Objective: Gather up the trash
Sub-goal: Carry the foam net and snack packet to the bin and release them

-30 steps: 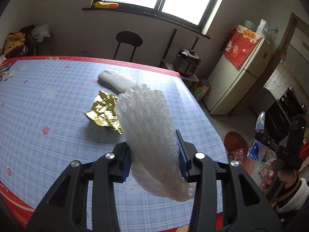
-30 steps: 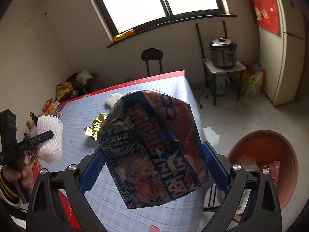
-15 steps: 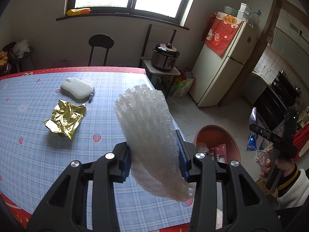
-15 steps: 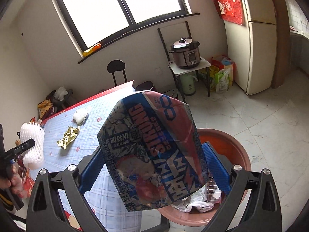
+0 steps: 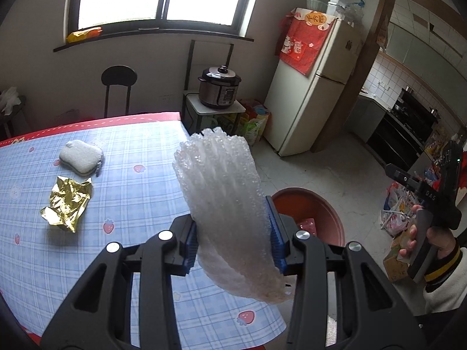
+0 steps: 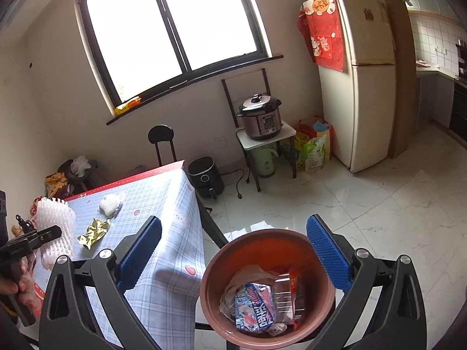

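Foam netting (image 5: 224, 204) is sitting squeezed between the blue pads of the left gripper (image 5: 232, 242), held above the table (image 5: 140, 192) edge, just beside the red basin (image 6: 210, 285) on the floor. It is looking feather-light, soft and springy, so it is probably best pinched across its middle, as it is now. The right gripper (image 6: 233, 253) is hanging spread wide and empty over the basin. Only the right view is showing the basin's inside, where a blue snack wrapper (image 6: 255, 306) is lying. The left view alone is showing the gold foil (image 5: 67, 201) and the sponge (image 5: 80, 157) clearly, farther along the table from the basin.
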Demonstrator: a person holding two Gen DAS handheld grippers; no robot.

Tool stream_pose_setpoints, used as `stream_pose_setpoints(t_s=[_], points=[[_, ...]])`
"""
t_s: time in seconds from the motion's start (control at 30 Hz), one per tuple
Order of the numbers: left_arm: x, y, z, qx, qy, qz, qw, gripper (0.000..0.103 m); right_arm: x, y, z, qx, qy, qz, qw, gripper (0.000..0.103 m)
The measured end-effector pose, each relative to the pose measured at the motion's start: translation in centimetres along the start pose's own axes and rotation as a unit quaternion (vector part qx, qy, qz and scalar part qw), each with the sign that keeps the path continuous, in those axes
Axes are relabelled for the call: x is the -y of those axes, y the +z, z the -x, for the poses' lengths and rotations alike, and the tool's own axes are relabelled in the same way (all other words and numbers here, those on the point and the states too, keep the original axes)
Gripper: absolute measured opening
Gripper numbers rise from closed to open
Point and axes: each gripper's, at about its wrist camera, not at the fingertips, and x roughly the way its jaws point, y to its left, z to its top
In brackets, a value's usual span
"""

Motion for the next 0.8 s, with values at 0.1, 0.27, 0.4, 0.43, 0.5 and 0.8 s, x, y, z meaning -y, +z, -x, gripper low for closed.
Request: stream_pose_setpoints(t_s=[0.1, 0.27, 0.4, 0.43, 0.5, 0.8], points=[[3.0, 0.7, -1.5, -0.005, -0.026, -0.028, 0.9993, 0.043, 1.4, -0.3, 2.1, 0.006, -0.014, -0.005, 1.000, 0.098], [8.2, 2.0, -5.0, -0.016, -0.066, -0.068, 0.9953, 0.043, 3.8, -1.5, 5.3, 0.008, -0.048, -0.013, 0.999, 0.098], [12.2, 2.9, -7.2, -0.021, -0.092, -0.094, 0.9911, 0.044, 5.9, -2.6, 7.3, 0.008, -0.075, -0.025, 0.997, 0.098], [13.2, 3.0, -7.6, -0.021, -0.097, -0.100, 0.9900, 0.044, 6.3, -2.9, 7.8, 0.007, -0.080, -0.028, 0.996, 0.098], [14.9, 3.3, -8.5, -0.023, -0.105, -0.110, 0.9880, 0.047, 7.2, -3.4, 8.3, 0.004, -0.091, -0.033, 0.995, 0.098], [18.2, 4.0, -8.8, 0.021, -0.102, -0.123, 0.9869, 0.096, 8.8, -4.4, 9.7, 0.004, -0.099, -0.039, 0.994, 0.098]])
